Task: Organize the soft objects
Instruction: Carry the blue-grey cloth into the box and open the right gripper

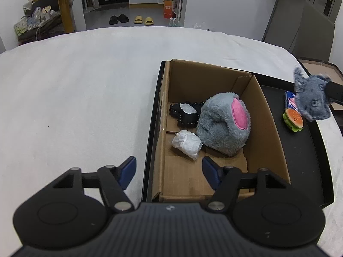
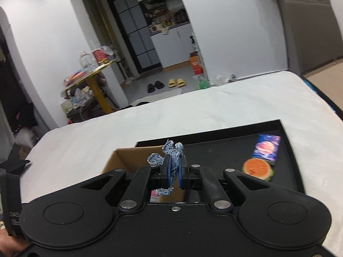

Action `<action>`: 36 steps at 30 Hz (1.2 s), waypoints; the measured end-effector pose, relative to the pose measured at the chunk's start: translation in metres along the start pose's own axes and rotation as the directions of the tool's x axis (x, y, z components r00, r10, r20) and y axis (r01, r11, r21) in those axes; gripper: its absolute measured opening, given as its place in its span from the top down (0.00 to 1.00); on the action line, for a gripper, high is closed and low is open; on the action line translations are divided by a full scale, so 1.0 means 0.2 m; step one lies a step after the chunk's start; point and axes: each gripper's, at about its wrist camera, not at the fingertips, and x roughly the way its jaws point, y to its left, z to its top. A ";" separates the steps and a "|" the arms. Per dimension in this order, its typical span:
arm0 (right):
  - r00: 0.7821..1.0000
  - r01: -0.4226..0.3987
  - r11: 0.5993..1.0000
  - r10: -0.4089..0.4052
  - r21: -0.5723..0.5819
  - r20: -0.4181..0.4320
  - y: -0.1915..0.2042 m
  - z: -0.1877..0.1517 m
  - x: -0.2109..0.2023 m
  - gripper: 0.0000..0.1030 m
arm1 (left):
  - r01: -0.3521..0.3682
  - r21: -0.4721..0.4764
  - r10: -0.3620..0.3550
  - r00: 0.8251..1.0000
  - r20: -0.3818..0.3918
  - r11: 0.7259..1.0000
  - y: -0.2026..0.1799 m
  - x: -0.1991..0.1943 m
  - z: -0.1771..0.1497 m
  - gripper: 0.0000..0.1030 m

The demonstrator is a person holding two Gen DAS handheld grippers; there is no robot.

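Observation:
A cardboard box (image 1: 261, 115) stands in a black tray (image 1: 317, 162) on a white-covered table. Inside lie a grey plush with a pink patch (image 1: 220, 126), a black soft piece (image 1: 186, 115) and a white crumpled bundle (image 1: 187, 143). My left gripper (image 1: 169, 171) is open and empty over the box's near left corner. My right gripper (image 2: 174, 167) is shut on a frayed denim piece (image 2: 171, 154), held in the air above the tray; the denim piece also shows in the left wrist view (image 1: 310, 98). A burger plush (image 2: 257, 169) lies on the tray.
A blue printed packet (image 2: 267, 148) lies on the tray beside the burger plush, and shows in the left wrist view (image 1: 289, 100) too. The white table (image 1: 75, 107) stretches left of the tray. Beyond it are a yellow cluttered stand (image 1: 62, 10) and slippers on the floor.

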 end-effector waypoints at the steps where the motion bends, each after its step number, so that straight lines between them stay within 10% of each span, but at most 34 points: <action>1: 1.000 -0.011 1.000 0.011 -0.008 -0.003 0.02 0.00 0.01 0.94 | 0.004 -0.001 -0.004 1.000 -0.002 1.000 0.01 0.00 0.00 0.40; 16: 0.976 -0.204 0.974 0.194 -0.103 -0.098 0.34 0.00 0.15 0.93 | 0.054 -0.048 -0.057 0.997 -0.047 0.997 0.12 0.03 0.01 0.89; 32: 0.941 -0.275 0.959 0.253 -0.074 -0.223 0.44 -0.10 0.32 0.93 | 0.077 -0.067 -0.080 0.996 -0.050 0.995 0.15 0.05 0.00 0.90; 36: 0.916 -0.278 0.959 0.244 -0.065 -0.318 0.45 -0.16 0.39 0.76 | 0.072 -0.069 -0.076 0.996 -0.055 0.995 0.15 0.06 0.00 0.90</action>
